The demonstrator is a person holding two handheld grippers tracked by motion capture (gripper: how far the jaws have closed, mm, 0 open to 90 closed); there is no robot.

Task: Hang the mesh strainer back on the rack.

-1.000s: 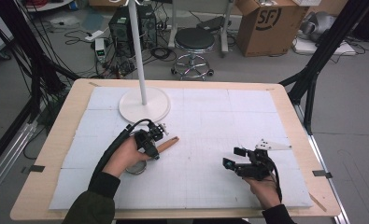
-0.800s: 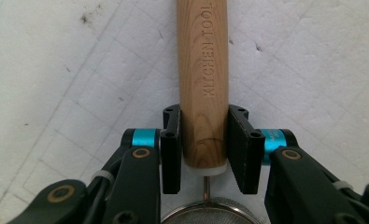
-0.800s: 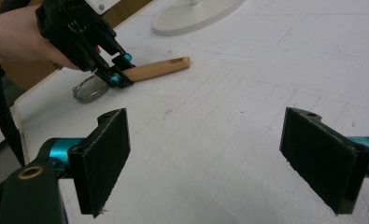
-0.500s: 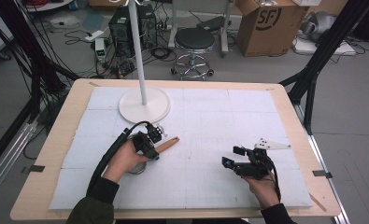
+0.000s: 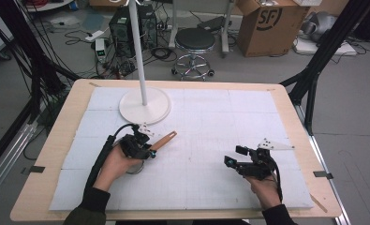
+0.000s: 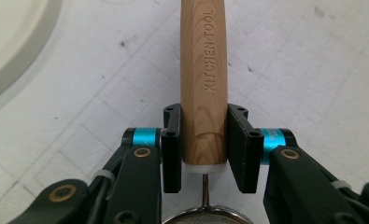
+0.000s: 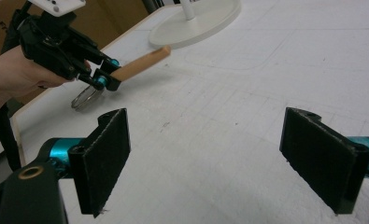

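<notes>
Strainer handle point(image 6: 204, 79) clamped between left tongs point(image 6: 204, 142)

The wooden handle point(image 6: 203, 79) bears the words "KITCHEN TOOL", pressed into the wood and running lengthwise along it, as seen in the left gripper view. In the high view, the cardboard box point(image 5: 267, 26) on the floor beyond the table carries the letters "SF" inside a round mark.

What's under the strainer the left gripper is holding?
Under the wooden handle of the strainer, only the white mat shows. The mesh end sits low by the left gripper; what lies beneath it is covered by the hand.
</notes>
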